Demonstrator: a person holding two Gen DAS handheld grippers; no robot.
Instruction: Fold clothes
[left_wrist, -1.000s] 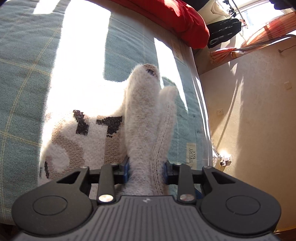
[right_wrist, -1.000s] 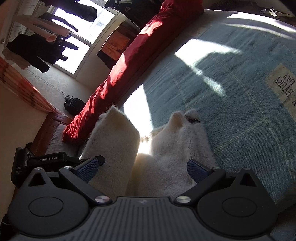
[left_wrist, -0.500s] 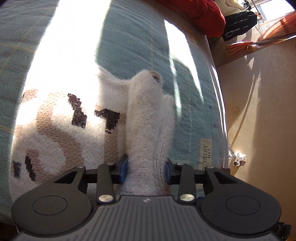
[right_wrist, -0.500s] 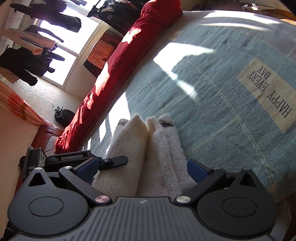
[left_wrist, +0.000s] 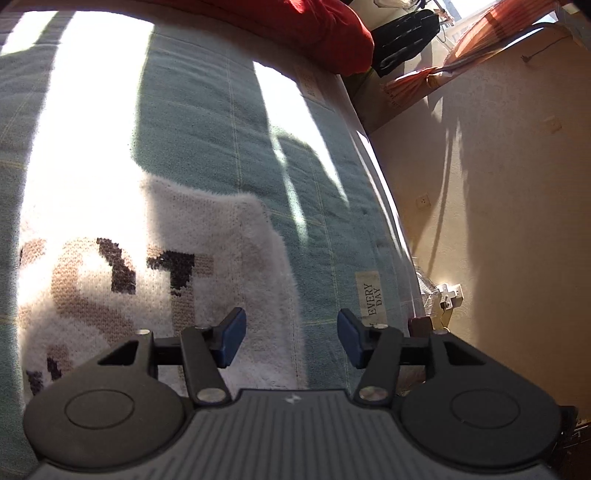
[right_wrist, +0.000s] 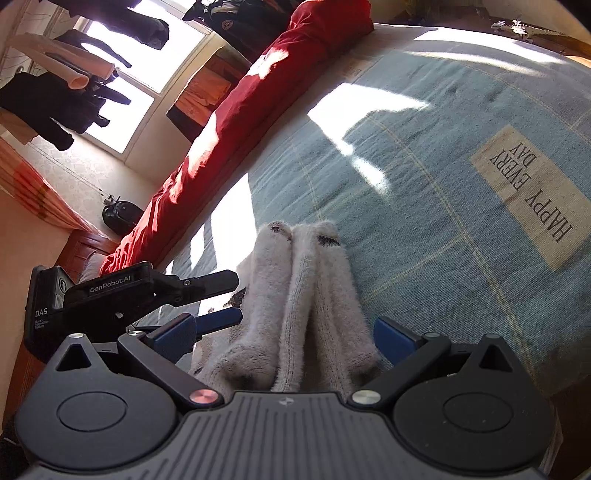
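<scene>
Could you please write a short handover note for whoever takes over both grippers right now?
Left gripper: jaws opening, nothing pinched; the white knitted sweater lies flat under it on the blue bedspread.
Right gripper: jaws wide, a bunched fold of the sweater stands between them; the pads do not seem to press it.
Done: the left side has been laid down.
Left: lay down the right-hand fold, smooth it, finish folding.
</scene>
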